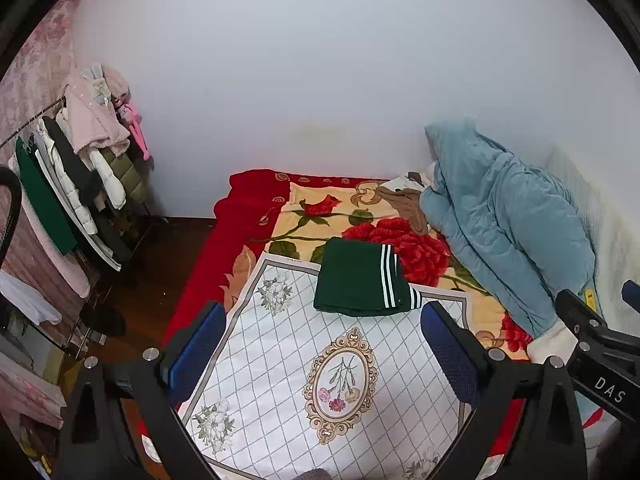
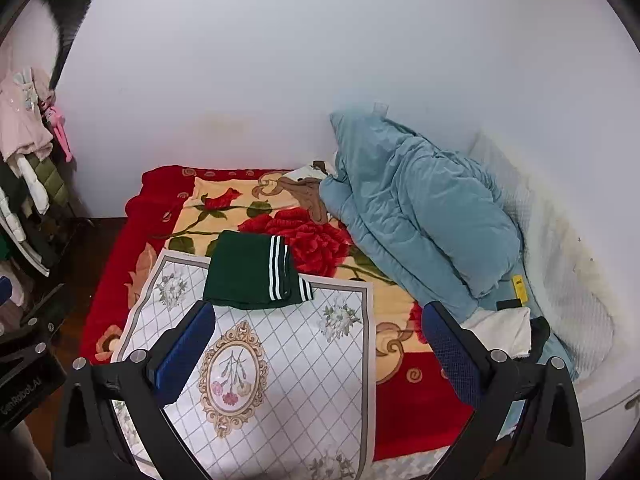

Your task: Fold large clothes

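Both tools hover side by side above the bed, empty. The left tool [image 1: 324, 344] and right tool [image 2: 320, 344] have their fingers spread apart. The folded green garment [image 1: 360, 278] lies on the white patterned cloth's [image 1: 280, 360] far edge.

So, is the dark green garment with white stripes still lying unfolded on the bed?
No, the dark green garment lies folded into a compact rectangle.

Home bedroom – bed [image 1: 256, 216], clothes rack [image 1: 76, 184]
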The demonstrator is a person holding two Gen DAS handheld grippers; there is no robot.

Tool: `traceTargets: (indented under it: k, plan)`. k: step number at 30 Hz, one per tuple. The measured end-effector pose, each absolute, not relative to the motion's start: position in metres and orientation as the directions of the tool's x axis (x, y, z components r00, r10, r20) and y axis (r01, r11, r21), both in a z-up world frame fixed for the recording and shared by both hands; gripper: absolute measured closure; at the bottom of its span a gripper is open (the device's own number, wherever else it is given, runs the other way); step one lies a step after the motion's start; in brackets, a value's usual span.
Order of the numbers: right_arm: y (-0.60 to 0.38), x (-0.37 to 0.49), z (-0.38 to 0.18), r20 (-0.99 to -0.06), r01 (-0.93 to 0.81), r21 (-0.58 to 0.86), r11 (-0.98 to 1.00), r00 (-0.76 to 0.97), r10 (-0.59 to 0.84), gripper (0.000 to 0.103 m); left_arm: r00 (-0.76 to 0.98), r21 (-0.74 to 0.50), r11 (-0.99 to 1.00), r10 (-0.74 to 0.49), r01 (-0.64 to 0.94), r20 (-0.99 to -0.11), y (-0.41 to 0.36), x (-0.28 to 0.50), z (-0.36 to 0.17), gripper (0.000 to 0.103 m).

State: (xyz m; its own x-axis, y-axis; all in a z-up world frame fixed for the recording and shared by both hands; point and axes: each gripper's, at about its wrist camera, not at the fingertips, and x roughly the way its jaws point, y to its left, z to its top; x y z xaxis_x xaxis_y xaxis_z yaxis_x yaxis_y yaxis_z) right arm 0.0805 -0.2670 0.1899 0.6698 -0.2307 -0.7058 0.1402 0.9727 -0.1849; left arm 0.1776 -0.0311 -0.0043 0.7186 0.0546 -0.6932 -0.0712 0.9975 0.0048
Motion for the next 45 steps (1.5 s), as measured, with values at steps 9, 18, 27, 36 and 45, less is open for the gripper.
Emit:
traceTargets:
  k: [9, 18, 27, 36, 45]
  plan:
    - [-0.269, 0.074, 0.192, -0.704, 0.139, -0.18, 0.974, 0.673, -0.226, 0.0, 0.724, 0.014, 0.997, 0.066, -0.078, -0.686, -0.031, 0.173, -0.001, 0.004]
    - [-0.271, 0.067, 0.193, -0.709, 0.136, -0.172, 0.976, 0.671, -0.219, 0.0, 0.725, 0.009, 0.996, 0.068, -0.084, -0.686, -0.035, 0.169, 0.001, 0.004]
    - [-0.271, 0.071, 0.195, -0.715, 0.12, -0.164, 0.979, 0.669, -0.201, 0.0, 0.723, 0.008, 0.997, 0.066, -0.083, -0.688, -0.035, 0.168, 0.002, 0.004]
    - [-0.271, 0.072, 0.196, -0.716, 0.107, -0.161, 0.981, 0.671, -0.191, 0.0, 0.721, 0.006, 0.997, 0.064, -0.083, -0.69, -0.036, 0.167, 0.003, 0.004]
    - [-0.271, 0.069, 0.197, -0.717, 0.108, -0.157, 0.982, 0.671, -0.189, 0.0, 0.719, 0.006, 0.996, 0.068, -0.088, -0.692, -0.042, 0.164, 0.005, 0.004]
